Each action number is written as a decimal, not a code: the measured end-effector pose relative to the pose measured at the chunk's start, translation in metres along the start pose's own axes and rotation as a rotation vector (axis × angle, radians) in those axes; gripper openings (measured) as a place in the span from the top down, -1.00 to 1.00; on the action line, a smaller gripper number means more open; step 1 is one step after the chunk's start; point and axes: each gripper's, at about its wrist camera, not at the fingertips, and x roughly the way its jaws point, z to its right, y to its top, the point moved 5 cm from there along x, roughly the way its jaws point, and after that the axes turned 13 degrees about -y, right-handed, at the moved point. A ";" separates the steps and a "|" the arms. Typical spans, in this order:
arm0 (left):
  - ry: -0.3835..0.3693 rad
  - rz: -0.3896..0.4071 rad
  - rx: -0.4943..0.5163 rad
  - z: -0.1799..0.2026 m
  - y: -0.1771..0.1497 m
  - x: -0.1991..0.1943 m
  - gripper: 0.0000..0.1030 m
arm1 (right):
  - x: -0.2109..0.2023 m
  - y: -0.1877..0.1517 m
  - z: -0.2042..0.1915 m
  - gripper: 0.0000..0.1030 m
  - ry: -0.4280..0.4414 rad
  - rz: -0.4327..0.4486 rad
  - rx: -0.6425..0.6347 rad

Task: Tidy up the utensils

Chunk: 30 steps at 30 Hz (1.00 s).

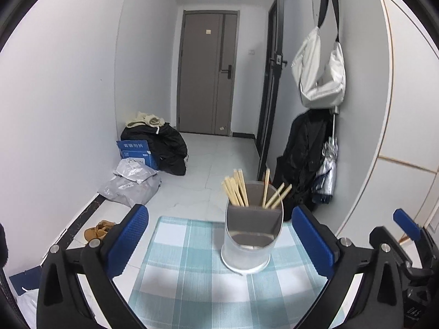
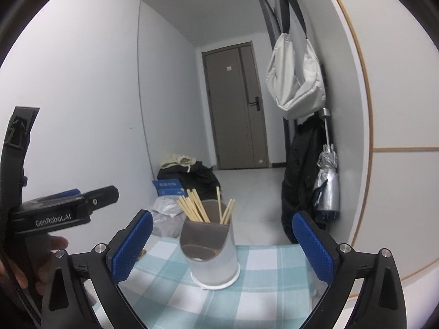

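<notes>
A translucent, frosted utensil holder (image 1: 251, 235) is stood upright on the checked cloth of the bench (image 1: 175, 274), near its far edge. Its front wall is cut low, and a grey divider is seen inside. Pale wooden chopsticks (image 1: 237, 187) are held upright in the rear compartment, fanned in two bunches, left and right.

- "GenRobot.AI" in pale letters on the black body of the left gripper (image 2: 55, 213), seen in the right wrist view.
- "DAS", small and tilted, on the black body of the right gripper (image 1: 414, 314), at the lower right edge of the left wrist view; reading uncertain.
- White Chinese characters on the flap of the blue cardboard box (image 1: 137, 152) on the floor; too blurred to read.
- White label on the same box's front, illegible.
</notes>
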 end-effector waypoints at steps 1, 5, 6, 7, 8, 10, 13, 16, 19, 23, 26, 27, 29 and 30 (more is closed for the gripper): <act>0.005 0.002 0.006 0.000 -0.004 0.000 -0.97 | -0.001 -0.003 0.001 -1.00 -0.003 0.002 -0.001; 0.004 -0.023 0.010 0.000 -0.016 0.005 -0.97 | -0.001 -0.016 0.001 -1.00 -0.016 -0.003 -0.016; 0.003 -0.022 0.002 0.000 -0.017 0.007 -0.97 | 0.001 -0.018 0.001 -1.00 -0.024 -0.002 -0.024; 0.003 -0.020 0.003 -0.001 -0.019 0.007 -0.97 | 0.002 -0.020 0.000 -1.00 -0.025 -0.006 -0.032; 0.016 -0.014 0.011 -0.002 -0.021 0.007 -0.97 | 0.002 -0.022 0.000 -1.00 -0.023 -0.010 -0.037; 0.026 -0.008 0.025 -0.003 -0.025 0.009 -0.97 | 0.004 -0.025 0.001 -1.00 -0.026 -0.017 -0.036; 0.035 -0.009 0.017 -0.008 -0.031 0.012 -0.97 | 0.007 -0.030 0.002 -1.00 -0.035 -0.033 -0.024; 0.054 -0.007 0.022 -0.013 -0.034 0.015 -0.97 | 0.012 -0.038 0.004 -1.00 -0.046 -0.066 -0.019; 0.075 -0.002 0.046 -0.013 -0.034 0.016 -0.97 | 0.018 -0.046 0.002 -1.00 -0.047 -0.104 -0.025; 0.081 -0.008 0.065 -0.010 -0.036 0.016 -0.97 | 0.018 -0.046 0.000 -1.00 -0.045 -0.094 -0.032; 0.074 -0.022 0.070 -0.007 -0.039 0.018 -0.97 | 0.018 -0.046 0.000 -1.00 -0.041 -0.095 -0.030; 0.070 -0.024 0.069 -0.007 -0.039 0.018 -0.97 | 0.019 -0.047 0.000 -1.00 -0.040 -0.097 -0.032; 0.071 -0.024 0.060 -0.008 -0.039 0.018 -0.97 | 0.019 -0.048 0.000 -1.00 -0.039 -0.100 -0.031; 0.066 -0.026 0.054 -0.008 -0.039 0.018 -0.97 | 0.019 -0.048 0.000 -1.00 -0.039 -0.100 -0.028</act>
